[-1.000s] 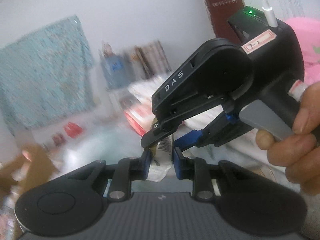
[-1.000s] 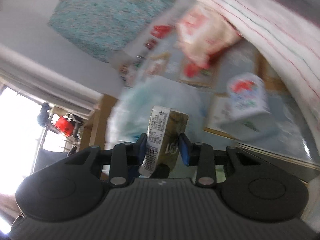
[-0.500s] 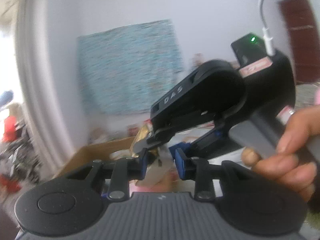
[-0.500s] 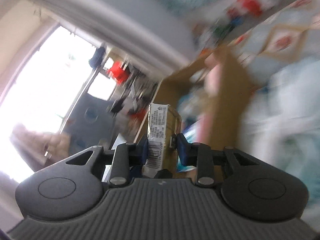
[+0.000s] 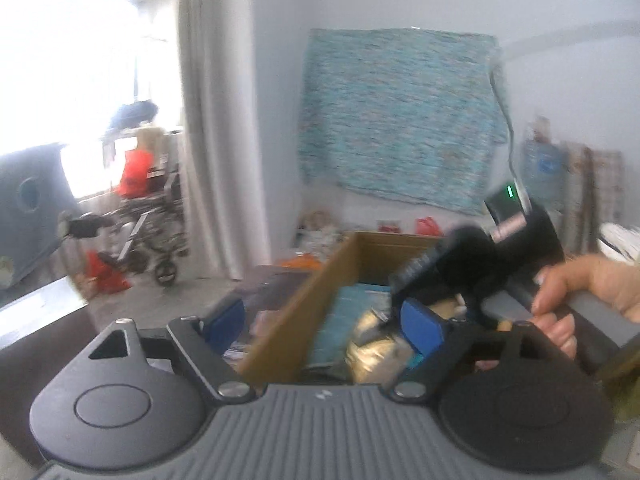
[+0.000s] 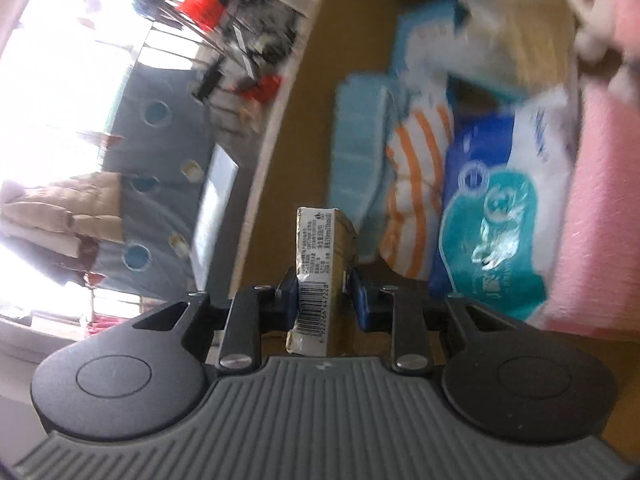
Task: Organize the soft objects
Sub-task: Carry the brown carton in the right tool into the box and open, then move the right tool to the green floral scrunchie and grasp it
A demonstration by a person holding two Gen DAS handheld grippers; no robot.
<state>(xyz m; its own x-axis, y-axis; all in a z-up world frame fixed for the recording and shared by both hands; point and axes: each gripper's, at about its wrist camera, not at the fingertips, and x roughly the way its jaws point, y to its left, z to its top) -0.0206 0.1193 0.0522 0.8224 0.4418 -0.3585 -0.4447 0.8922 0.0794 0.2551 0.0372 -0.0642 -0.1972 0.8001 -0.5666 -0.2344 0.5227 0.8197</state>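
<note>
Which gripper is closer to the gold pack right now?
Right. The right gripper is clamped on the gold pack over the cardboard box; the left gripper is open and holds nothing, at the box's edge.

Motion blur smears the right gripper (image 5: 448, 280) and box contents (image 6: 472, 92); the pink item (image 6: 600, 220) is cropped at right.

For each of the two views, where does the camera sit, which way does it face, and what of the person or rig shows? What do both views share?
Left wrist: rides the left tongs, open, facing across the cardboard box toward a wall; the right tongs and right hand show.
Right wrist: rides the right tongs, shut on a gold packet, looking down into the box at a tissue pack and striped cloth.
Shared: the box and the gold packet.
</note>
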